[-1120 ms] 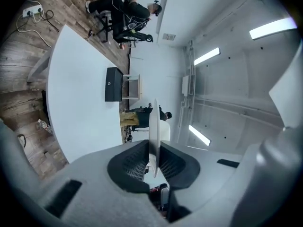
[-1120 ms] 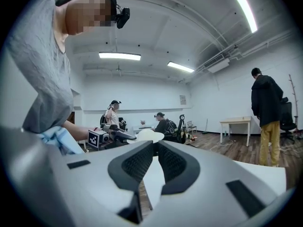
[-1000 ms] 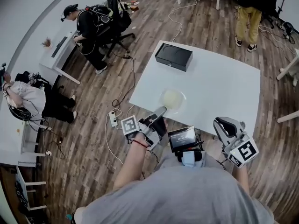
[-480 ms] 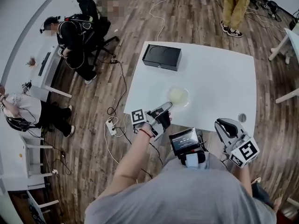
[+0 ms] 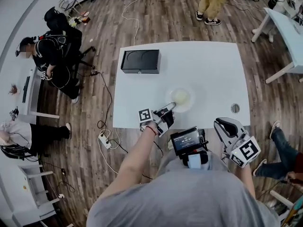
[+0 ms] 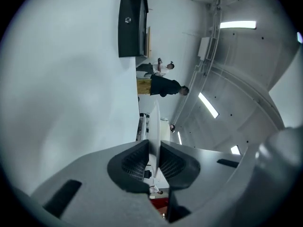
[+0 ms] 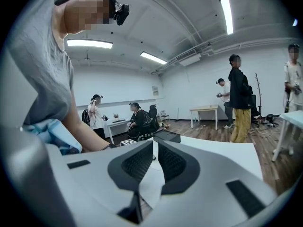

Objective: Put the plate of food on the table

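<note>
Plate (image 5: 181,97) of food is over the white surface (image 5: 208,65), close to its near edge, with its rim pinched in your left tool (image 5: 170,108). Can't tell if it's touching down yet. Hold it level, lower until the base sits flat, then release and pull straight back toward yourself. Right tool (image 5: 223,125) is closed on nothing, off the near right; leave it there.

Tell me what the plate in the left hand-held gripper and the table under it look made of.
Round pale plate: probably glossy plastic or glazed ceramic. Its rim looks thin, smooth and white in the left gripper view, but I cannot tell which material it is.
Large white rectangular table: smooth matt top, likely laminate or painted board, judging by its even colour with no grain.
</note>
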`<state>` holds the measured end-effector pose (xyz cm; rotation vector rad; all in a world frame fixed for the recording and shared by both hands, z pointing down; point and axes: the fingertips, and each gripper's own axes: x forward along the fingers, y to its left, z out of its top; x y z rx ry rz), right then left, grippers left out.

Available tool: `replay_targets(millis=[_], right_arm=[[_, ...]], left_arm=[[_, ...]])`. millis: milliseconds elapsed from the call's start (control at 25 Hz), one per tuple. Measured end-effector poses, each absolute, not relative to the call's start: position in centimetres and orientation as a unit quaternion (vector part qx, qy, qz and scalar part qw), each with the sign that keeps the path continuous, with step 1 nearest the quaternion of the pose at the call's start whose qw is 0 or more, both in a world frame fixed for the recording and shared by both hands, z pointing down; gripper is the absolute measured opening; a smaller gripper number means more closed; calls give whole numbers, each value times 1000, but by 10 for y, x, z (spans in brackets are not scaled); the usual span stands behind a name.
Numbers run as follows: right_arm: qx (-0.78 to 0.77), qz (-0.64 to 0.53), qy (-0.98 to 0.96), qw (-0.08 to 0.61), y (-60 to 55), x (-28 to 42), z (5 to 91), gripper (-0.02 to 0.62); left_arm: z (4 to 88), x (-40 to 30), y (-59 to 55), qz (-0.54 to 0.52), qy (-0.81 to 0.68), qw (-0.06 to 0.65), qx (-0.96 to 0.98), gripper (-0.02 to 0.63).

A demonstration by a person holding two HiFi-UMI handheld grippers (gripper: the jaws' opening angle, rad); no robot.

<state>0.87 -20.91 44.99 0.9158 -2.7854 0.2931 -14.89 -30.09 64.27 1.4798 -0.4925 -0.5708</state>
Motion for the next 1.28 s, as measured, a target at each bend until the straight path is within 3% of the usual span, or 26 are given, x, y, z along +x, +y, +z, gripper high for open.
replay_targets(millis=[440,1200,1280], right_arm=[[355,117,-922,102,-213,43,455,34],[349,128,-924,86,-219,45,455,34],[345,132,-926,82,-222,43,457,34]], left_arm=[[710,-112,-311,-167,-259,712,631,41],[741,-123,-313,-138,-316,723,599,41],[741,-123,-313,-136,-318,725,596,64]])
